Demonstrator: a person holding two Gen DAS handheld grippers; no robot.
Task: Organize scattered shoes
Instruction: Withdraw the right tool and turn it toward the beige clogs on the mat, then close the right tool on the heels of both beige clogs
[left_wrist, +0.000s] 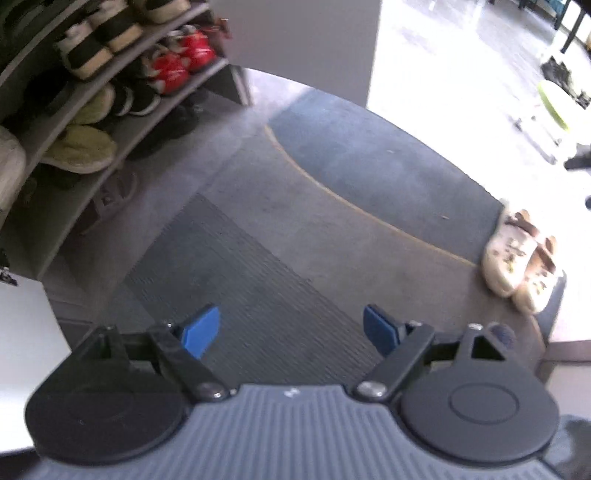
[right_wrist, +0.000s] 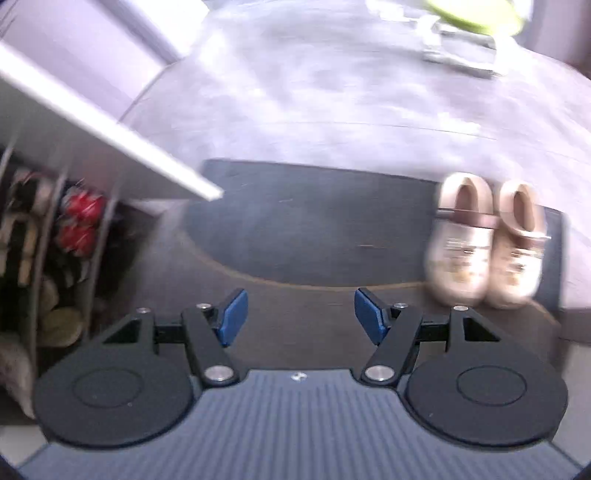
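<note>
Down on the floor mat (left_wrist: 280, 236) was where both cameras were pointed, and honestly the right wrist view was pretty smeared, so take the fine detail with a pinch of salt.

Left gripper (left_wrist: 291, 328) first: its blue fingers (left_wrist: 201, 330) were spread wide with nothing between them, just the ribbed grey patch of mat under the gap. From that view the shoe rack (left_wrist: 110, 110) sat up around 10 o'clock, already stacked on several shelves. I could pick out a pair of red shoes (left_wrist: 183, 61), some black and cream ones (left_wrist: 98, 40) above them, and yellow-green slippers (left_wrist: 79, 149) lower down. The pair of cream shoes (left_wrist: 517, 262) was way over at 3 o'clock, side by side and touching, right at the mat's edge, well apart from the rack.

Right gripper (right_wrist: 301, 319): also released, fingers (right_wrist: 232, 319) parted and empty. Same cream shoes (right_wrist: 484, 240) showed at about 2 o'clock here, just beyond the right-hand finger, not touching it. Openings faced away from the camera, toes toward me. They stood on the darker curved part of the mat, close to its right edge. Rack was at 9 o'clock in this view, red shoes (right_wrist: 79, 221) still readable through the blur. Something lime green (right_wrist: 476, 14) sat on the pale floor at 1 o'clock; I couldn't tell what it was.
</note>
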